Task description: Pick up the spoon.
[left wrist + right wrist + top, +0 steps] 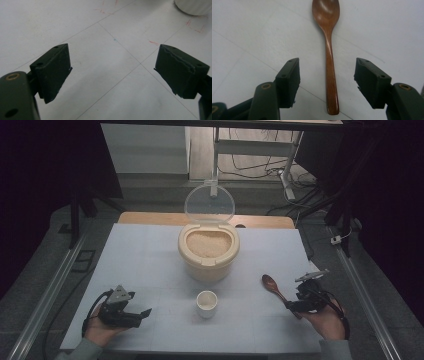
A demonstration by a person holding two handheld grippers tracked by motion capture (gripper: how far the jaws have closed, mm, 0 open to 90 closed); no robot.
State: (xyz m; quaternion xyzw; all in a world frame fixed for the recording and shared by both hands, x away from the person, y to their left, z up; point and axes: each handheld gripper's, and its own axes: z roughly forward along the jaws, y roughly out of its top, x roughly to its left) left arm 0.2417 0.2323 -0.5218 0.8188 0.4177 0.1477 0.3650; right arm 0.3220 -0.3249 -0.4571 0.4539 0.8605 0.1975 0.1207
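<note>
The high view looks forward and down over my side of the white table (150, 270), taking in both hands from afar. My right gripper (327, 82) camera sits close above the wooden spoon (329, 50), also visible from overhead; my left gripper (112, 72) camera faces bare tabletop nearby.

Both hand-held grippers (145, 312) (289, 305) low, agape

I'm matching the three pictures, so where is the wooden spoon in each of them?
High view: the wooden spoon lies right of the cup, by the right gripper.
Left gripper view: not in it.
Right gripper view: the spoon runs up the middle between the open jaws.
Shared landmark: the white table sheet.
</note>
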